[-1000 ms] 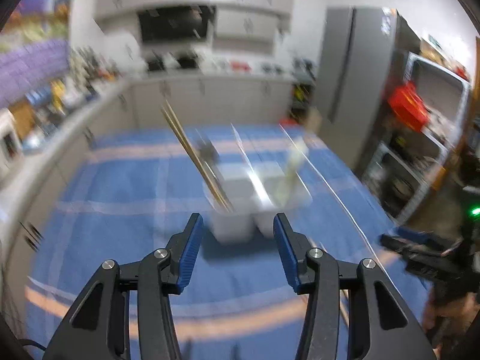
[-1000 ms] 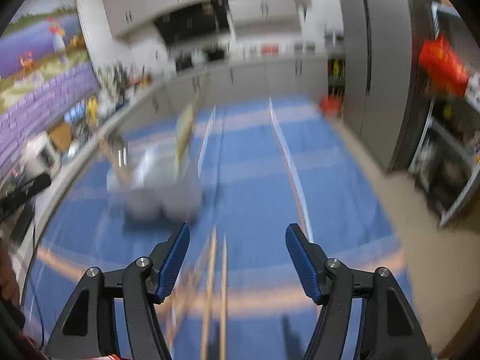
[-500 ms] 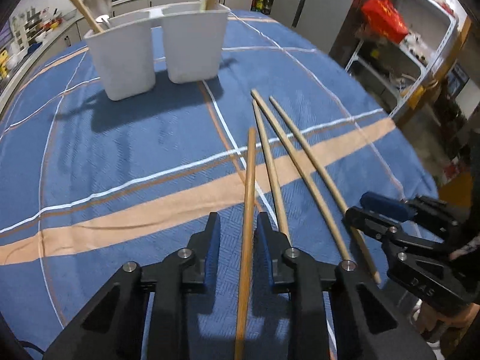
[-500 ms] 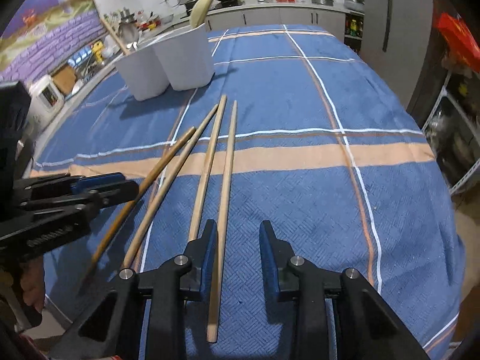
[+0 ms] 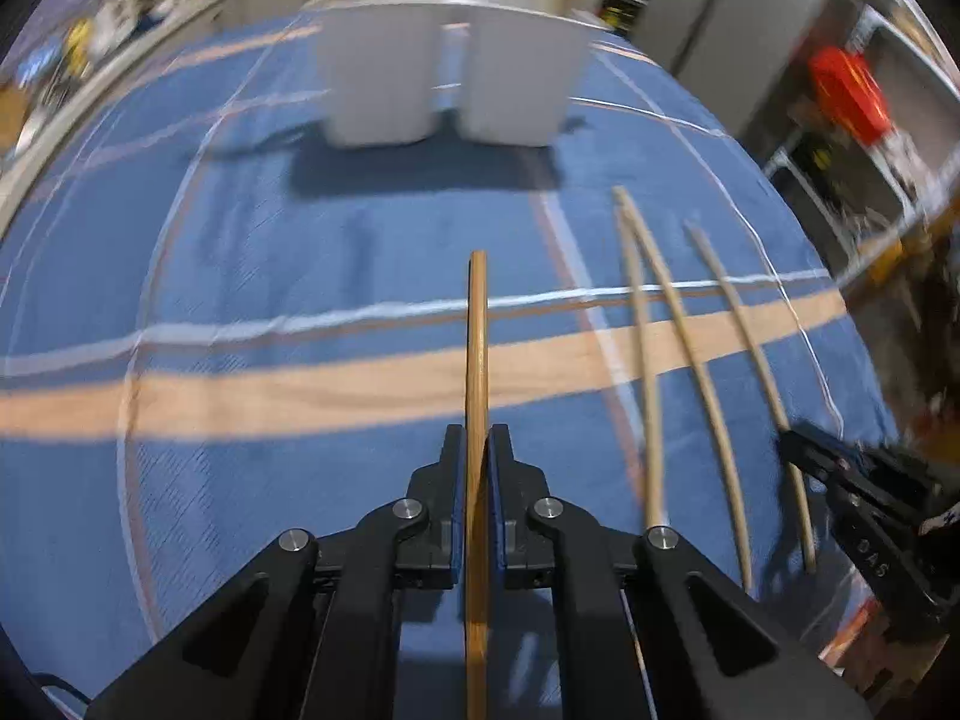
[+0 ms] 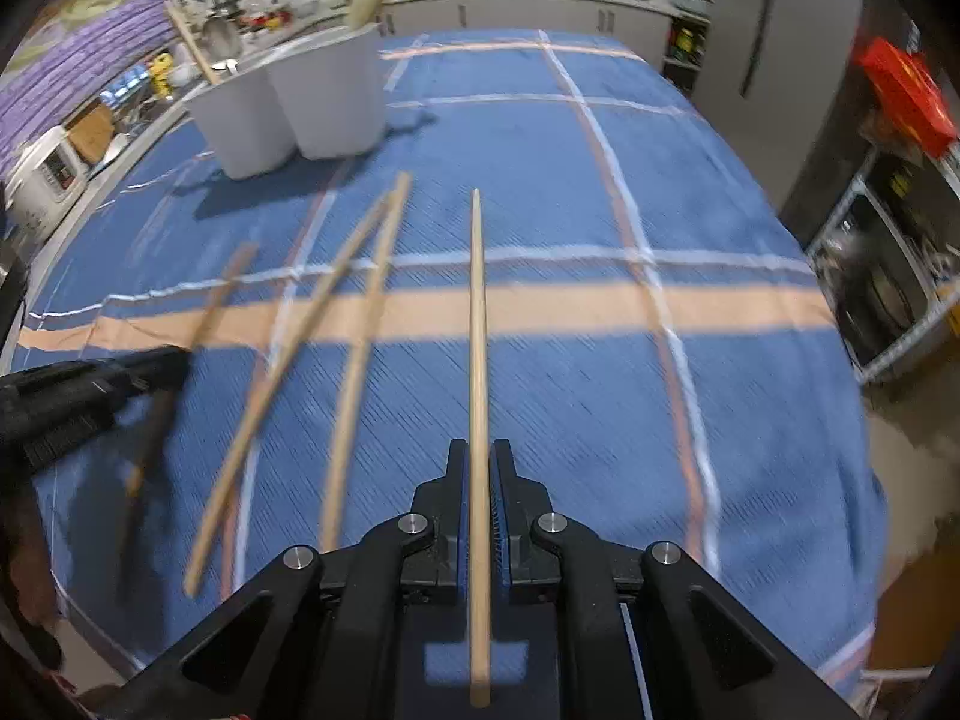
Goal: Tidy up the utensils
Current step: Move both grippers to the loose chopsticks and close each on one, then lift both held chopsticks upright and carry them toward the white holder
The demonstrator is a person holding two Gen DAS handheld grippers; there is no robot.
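Blue cloth, chopstick lengthwise toward holders

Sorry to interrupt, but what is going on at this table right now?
A person is sorting chopsticks. Each hand-held gripper has just closed on one: the left on a darker chopstick, the right on a paler one. Two more lie on the blue cloth. Two white holders stand beyond.

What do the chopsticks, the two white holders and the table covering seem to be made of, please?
Chopsticks: probably wood or bamboo, tan with a matte, faintly grained look. White holders: likely plastic, smooth, opaque and evenly coloured, though ceramic cannot be excluded. Tablecloth: woven fabric, showing ribbed texture and printed stripes.
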